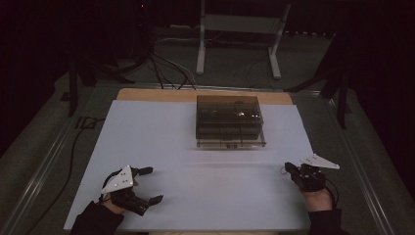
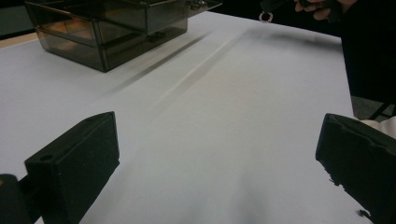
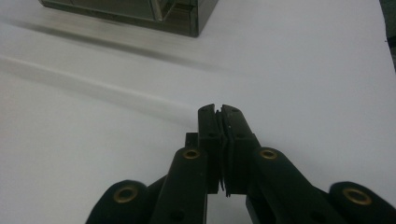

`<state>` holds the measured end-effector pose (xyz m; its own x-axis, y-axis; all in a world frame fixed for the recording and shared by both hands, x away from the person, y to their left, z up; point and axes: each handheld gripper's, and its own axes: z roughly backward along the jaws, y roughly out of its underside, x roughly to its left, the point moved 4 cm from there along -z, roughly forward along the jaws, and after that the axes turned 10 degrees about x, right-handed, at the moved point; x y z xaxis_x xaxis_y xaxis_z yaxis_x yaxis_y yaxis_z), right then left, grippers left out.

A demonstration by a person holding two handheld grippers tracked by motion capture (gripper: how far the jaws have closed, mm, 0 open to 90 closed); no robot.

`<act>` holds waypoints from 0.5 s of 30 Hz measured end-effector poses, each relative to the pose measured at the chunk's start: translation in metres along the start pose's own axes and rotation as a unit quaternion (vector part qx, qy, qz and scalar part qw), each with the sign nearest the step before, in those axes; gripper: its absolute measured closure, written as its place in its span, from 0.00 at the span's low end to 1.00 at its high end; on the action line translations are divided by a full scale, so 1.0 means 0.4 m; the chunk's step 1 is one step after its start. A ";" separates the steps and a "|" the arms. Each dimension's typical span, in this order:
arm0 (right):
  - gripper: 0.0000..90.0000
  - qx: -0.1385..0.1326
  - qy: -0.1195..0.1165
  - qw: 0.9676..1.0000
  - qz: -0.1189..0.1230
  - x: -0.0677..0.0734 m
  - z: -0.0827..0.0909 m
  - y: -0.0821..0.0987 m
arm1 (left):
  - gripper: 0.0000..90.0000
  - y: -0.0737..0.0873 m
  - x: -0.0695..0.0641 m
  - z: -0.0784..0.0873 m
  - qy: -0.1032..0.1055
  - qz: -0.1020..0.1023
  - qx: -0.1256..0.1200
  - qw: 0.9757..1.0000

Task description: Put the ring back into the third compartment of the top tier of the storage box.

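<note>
White table (image 1: 161, 147), smoky box (image 1: 229, 121) well beyond left gripper's (image 1: 148, 185) spread jaws, right gripper's (image 1: 288, 168) pressed together.

High view looks down from above the table (image 1: 205, 196); both gripper views sit low, sharing the smoky box (image 1: 229, 121)

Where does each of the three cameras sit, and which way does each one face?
High view: above the person's side, looking forward and down on the table; both forearms and hands show.
Left gripper view: rides the left tool, jaws wide apart, facing the smoky box and the other hand.
Right gripper view: rides the right tool, jaws shut, facing the box.
All three views share the box and the white table.
</note>
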<state>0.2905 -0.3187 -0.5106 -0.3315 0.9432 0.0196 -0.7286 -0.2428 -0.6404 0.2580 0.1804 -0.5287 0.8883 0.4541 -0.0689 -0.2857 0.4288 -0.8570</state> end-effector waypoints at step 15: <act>0.98 -0.009 -0.011 1.000 0.014 0.029 0.014 -0.021 | 0.01 0.001 0.000 -0.002 0.000 -0.001 0.003 1.000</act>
<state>0.2894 -0.3068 -0.5005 -0.3656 0.9306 0.0186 -0.7083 -0.2652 -0.6542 0.2580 0.1801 -0.5295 0.8894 0.4523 -0.0671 -0.2858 0.4355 -0.8536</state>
